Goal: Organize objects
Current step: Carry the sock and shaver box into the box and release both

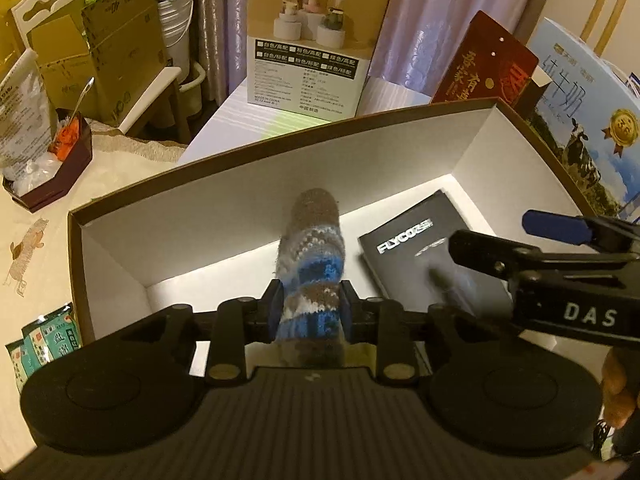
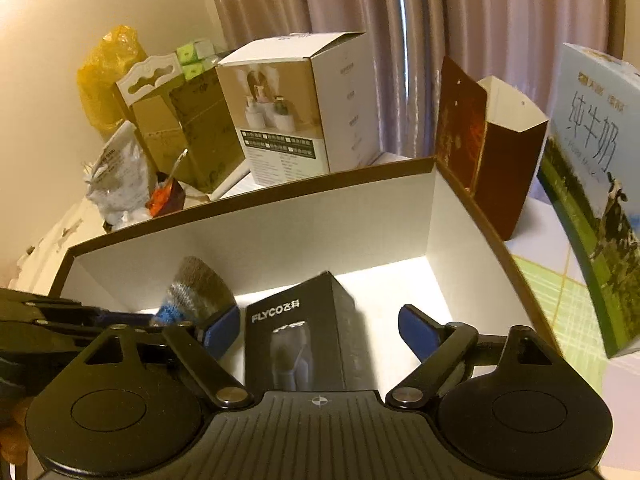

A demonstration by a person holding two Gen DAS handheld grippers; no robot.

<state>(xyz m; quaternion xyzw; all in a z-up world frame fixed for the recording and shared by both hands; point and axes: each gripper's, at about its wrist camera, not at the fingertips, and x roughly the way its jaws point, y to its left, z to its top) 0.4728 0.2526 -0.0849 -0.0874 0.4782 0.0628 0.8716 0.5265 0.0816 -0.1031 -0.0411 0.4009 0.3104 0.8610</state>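
A fuzzy blue, grey and brown sock sticks out forward between the pads of my left gripper, which is shut on it over the big white-lined brown box. A black FLYCO shaver box lies on the big box's floor to the right of the sock. My right gripper is open above the big box, with the FLYCO box between and below its blue pads. The sock's toe shows at the left in the right wrist view, behind the left gripper's arm.
Behind the big box stand a white humidifier carton, a dark red carton and a blue milk carton. At the left are a brown cardboard box, a dark tray with a plastic bag and green sachets.
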